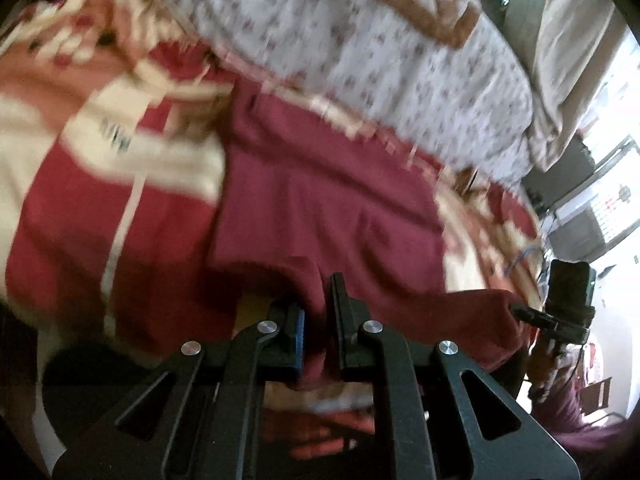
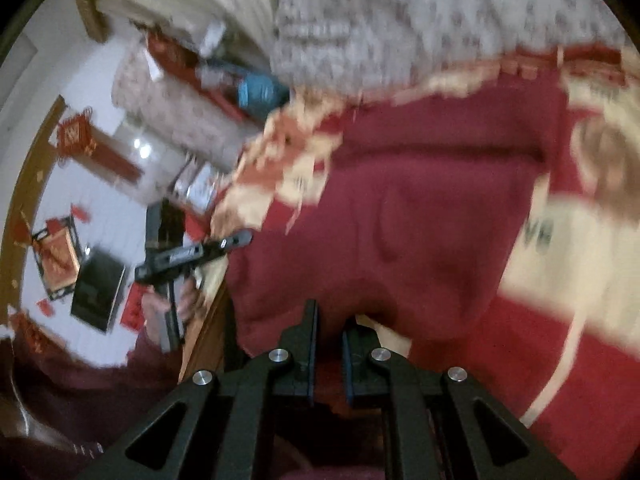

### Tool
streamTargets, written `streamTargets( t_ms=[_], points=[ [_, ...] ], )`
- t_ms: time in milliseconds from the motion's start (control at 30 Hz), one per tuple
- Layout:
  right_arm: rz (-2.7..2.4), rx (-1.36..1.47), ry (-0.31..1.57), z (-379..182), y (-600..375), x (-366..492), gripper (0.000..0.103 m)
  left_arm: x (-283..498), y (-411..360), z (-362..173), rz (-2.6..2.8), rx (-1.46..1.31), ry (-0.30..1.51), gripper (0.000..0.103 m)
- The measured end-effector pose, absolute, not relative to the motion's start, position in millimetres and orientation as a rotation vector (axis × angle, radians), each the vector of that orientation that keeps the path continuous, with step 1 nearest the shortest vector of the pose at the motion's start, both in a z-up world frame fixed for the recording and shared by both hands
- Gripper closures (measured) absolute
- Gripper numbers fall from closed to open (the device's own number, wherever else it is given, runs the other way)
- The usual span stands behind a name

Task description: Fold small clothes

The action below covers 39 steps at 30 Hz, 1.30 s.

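Both grippers, left gripper and right gripper, are clenching the maroon garment's near hem, its length stretching away across the blanket.

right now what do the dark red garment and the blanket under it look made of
Dark red garment: soft matte knit or fleece, judging by its limp folds; blur leaves the weave unclear. Red and cream blanket: thick plush-looking fabric with a printed pattern, probably fleece.
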State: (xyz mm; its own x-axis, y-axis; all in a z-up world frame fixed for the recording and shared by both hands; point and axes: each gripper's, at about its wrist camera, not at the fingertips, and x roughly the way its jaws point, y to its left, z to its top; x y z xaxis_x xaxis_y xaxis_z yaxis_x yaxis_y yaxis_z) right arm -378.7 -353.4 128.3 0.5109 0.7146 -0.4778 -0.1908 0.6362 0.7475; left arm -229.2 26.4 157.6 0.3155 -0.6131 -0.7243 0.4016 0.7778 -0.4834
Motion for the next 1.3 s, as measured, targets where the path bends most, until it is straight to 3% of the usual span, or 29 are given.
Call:
streamTargets(
  t_ms=[300,767,833,867,900,933,967,1033,1100,1300],
  points=[
    [0.414,0.753,0.728,141,-417,-293,0.094,-117,-38,176,-0.667,-0.272,0.94,0.094],
    [0.19,0.84,0.788,80,-471,-174,0.094,9,-83,108,-0.491,-0.331,1.007,0.095],
    [0.17,0.882,0.805,70,-477,-163,0.086,20,-84,95,-0.477,-0.343,1.036,0.094],
    [0.147,0.899,0.811,68,-481,-160,0.074,24,-84,88,-0.489,-0.359,1.058,0.093],
    [0.121,0.913,0.807,67,-486,-161,0.06,26,-83,83,-0.494,-0.367,1.072,0.087],
    [0.084,0.922,0.783,71,-493,-165,0.058,26,-81,82,-0.499,-0.367,1.075,0.081],
    [0.066,0.927,0.755,76,-498,-171,0.058,27,-78,84,-0.503,-0.368,1.069,0.076],
    [0.069,0.924,0.716,89,-502,-182,0.058,27,-71,92,-0.513,-0.388,1.047,0.048],
    [0.108,0.878,0.701,104,-492,-191,0.058,21,-59,108,-0.503,-0.427,0.979,0.034],
    [0.188,0.636,0.813,109,-421,-163,0.058,17,-60,113,-0.489,-0.387,0.956,0.032]
  ],
)
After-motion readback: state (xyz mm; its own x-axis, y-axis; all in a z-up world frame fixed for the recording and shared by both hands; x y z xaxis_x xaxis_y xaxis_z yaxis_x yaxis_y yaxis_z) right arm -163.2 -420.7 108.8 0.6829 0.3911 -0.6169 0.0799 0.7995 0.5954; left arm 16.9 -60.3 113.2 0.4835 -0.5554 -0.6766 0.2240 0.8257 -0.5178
